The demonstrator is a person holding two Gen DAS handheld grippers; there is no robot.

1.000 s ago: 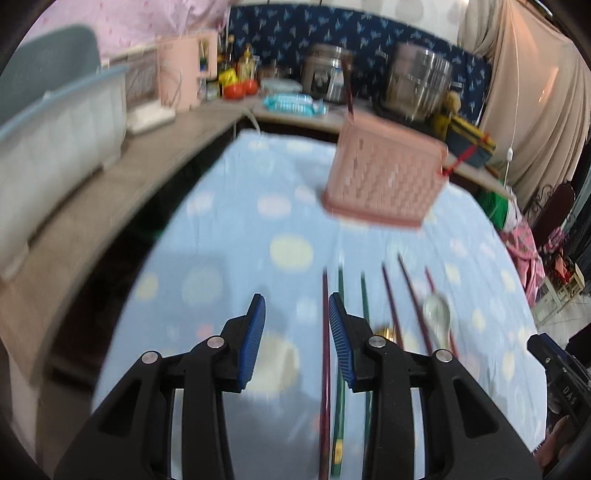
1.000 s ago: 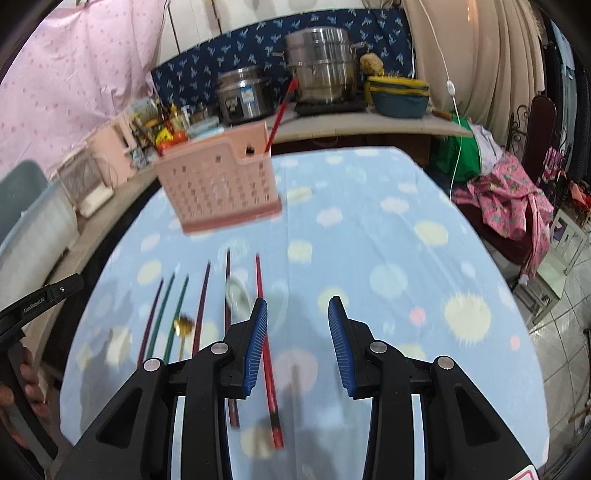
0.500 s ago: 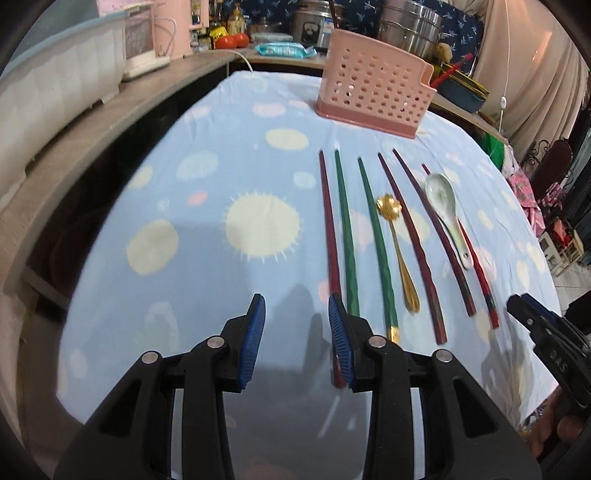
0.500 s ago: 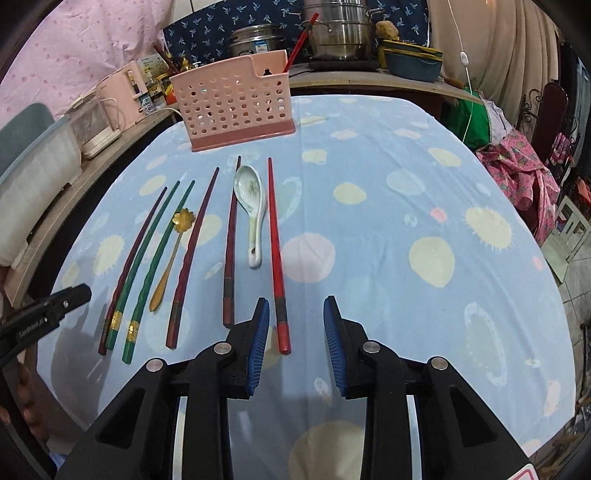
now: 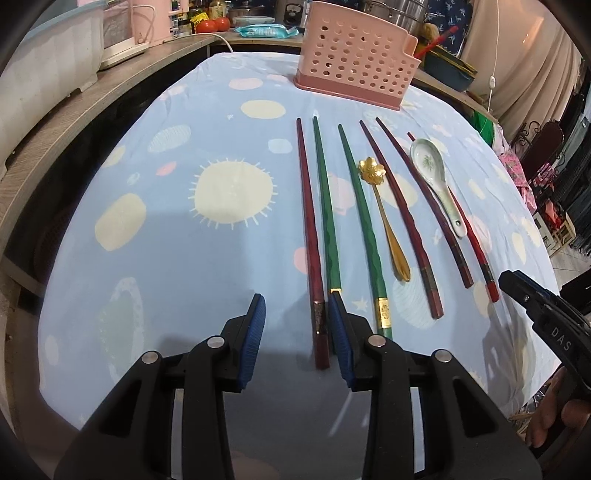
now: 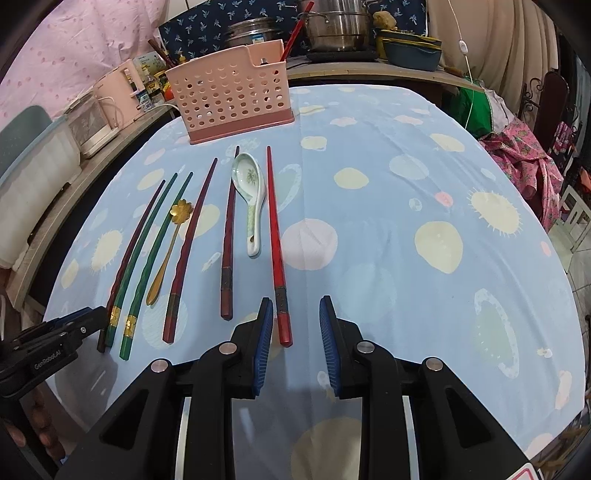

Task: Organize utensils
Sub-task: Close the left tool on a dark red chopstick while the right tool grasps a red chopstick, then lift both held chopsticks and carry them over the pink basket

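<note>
Change since earlier: both grippers had descended toward the near ends of the utensil row; right jaws had just been closing, with the bright red chopstick's butt between them, pads not yet pressing.
Left gripper (image 5: 297, 328): jaws apart, the dark red chopstick (image 5: 309, 236) end lying between the pads, untouched as far as visible.
Right gripper (image 6: 296, 325): jaws apart around the red chopstick (image 6: 275, 236).
Utensil row: two green chopsticks (image 5: 364, 236), gold spoon (image 5: 384, 218), further dark red chopsticks (image 5: 400, 225) and ceramic spoon (image 5: 434, 177) lay side by side on the tablecloth (image 5: 184, 258), pointing toward 12 o'clock.
Holder: pink perforated basket (image 5: 354, 62) stood at 12 o'clock, beyond the row.
Obstructions: green chopstick butt sat just behind the left gripper's right pad; the ceramic spoon lay just left of the bright red chopstick.
Surroundings: steel pots (image 6: 338, 31) and a pink appliance (image 6: 110, 92) lined the counter behind.
</note>
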